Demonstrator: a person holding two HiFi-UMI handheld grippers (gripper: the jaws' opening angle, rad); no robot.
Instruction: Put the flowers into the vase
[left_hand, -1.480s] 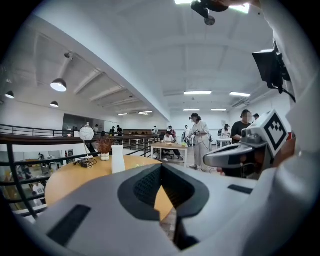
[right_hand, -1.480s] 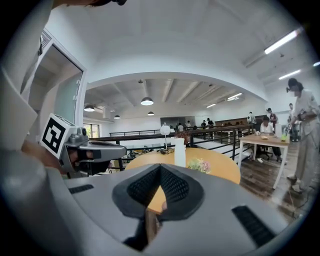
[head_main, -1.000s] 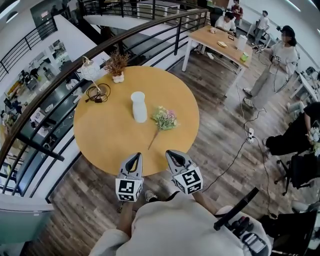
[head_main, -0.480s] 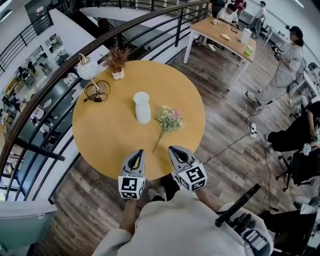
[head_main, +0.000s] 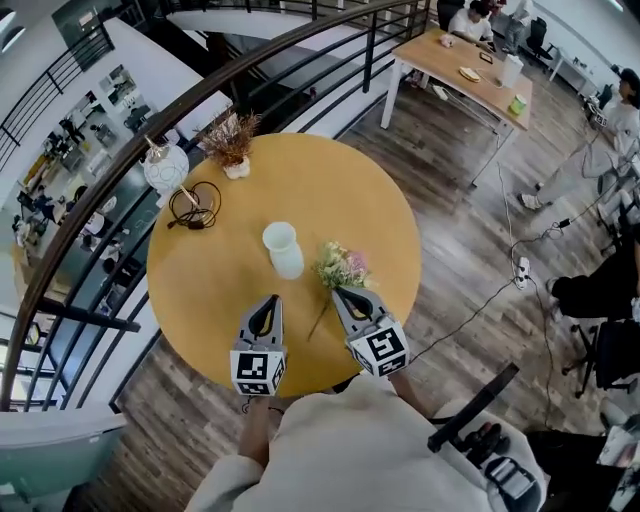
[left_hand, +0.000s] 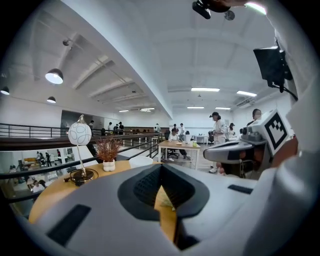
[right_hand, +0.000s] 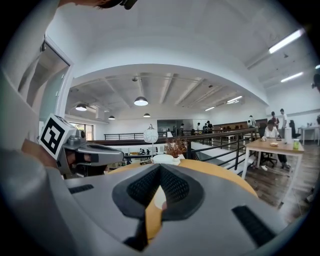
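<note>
Head view: the round bench (head_main: 210, 300) is viewed steeply from above, with the left tongs (head_main: 268, 303) and right tongs (head_main: 345, 297) at its near edge. Left gripper view and right gripper view: the bench top is viewed almost level, close along each tongs' jaws. The vase (head_main: 283, 249), dried plant (head_main: 232, 140) and globe lamp (head_main: 165, 166) are shared by all three views.
</note>
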